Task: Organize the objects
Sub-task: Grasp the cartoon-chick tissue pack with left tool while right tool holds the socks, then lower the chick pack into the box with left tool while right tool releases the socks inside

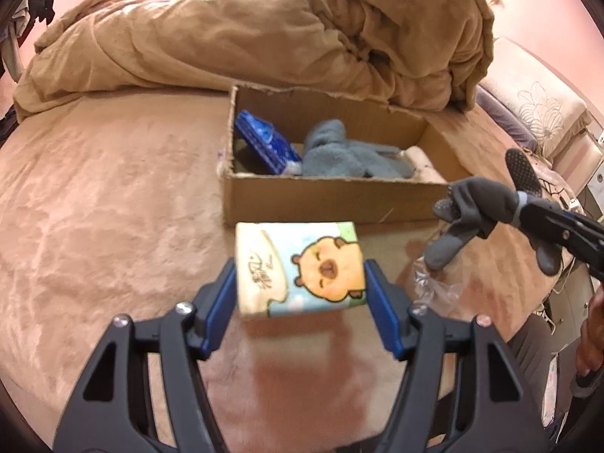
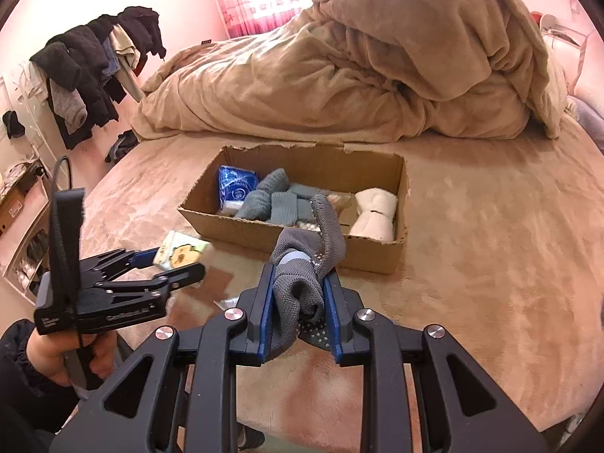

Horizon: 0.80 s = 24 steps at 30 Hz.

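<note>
My left gripper (image 1: 300,294) is shut on a tissue pack (image 1: 298,268) with a cartoon bear, held above the bed just in front of the cardboard box (image 1: 332,200). In the right wrist view the left gripper (image 2: 177,260) holds the tissue pack (image 2: 181,251) left of the box (image 2: 377,253). My right gripper (image 2: 298,302) is shut on a grey glove (image 2: 302,275) with grip dots, near the box's front wall. The glove (image 1: 475,204) also shows at the right of the left wrist view. The box holds a blue packet (image 1: 264,139), grey-blue socks (image 1: 339,151) and a white roll (image 2: 375,211).
A heaped tan duvet (image 1: 264,34) lies behind the box on the pink bed (image 1: 94,188). A clear plastic wrapper (image 1: 430,283) lies on the bed near the glove. A rack of dark clothes (image 2: 87,71) stands at the left. A pillow (image 1: 536,109) lies at the right.
</note>
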Tool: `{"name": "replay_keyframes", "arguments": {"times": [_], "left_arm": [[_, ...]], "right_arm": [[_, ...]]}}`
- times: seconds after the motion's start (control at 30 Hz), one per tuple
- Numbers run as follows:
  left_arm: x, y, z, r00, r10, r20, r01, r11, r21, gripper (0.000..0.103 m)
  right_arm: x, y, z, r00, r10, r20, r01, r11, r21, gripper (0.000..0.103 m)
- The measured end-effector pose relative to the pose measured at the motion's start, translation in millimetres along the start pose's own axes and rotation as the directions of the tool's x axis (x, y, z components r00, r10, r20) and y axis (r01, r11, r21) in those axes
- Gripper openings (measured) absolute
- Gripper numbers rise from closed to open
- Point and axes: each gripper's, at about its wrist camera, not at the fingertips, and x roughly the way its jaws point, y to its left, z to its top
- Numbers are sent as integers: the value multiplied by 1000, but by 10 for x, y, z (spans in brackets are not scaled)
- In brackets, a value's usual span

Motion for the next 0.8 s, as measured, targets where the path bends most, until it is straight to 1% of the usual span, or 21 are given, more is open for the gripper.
{"name": "replay_keyframes", "arguments": {"times": [0.13,0.3,0.53,0.8], "left_arm": [[-212,-28,-8,1000,-6,13,6,1000,-9,66],[-501,-112,50,998,-11,54,11,1000,14,66],[-764,-209,233,994,-22,110,19,999,32,66],[-945,-274,428,989,-34,145,29,999,41,66]], "right_arm": [[-149,-25,16,1000,-8,17,8,1000,3,25],[-305,-75,43,999,-26,41,26,1000,6,25],[-454,-132,121,996,-43,75,42,999,12,25],[-544,-164,277,992,-52,112,52,999,0,25]]}}
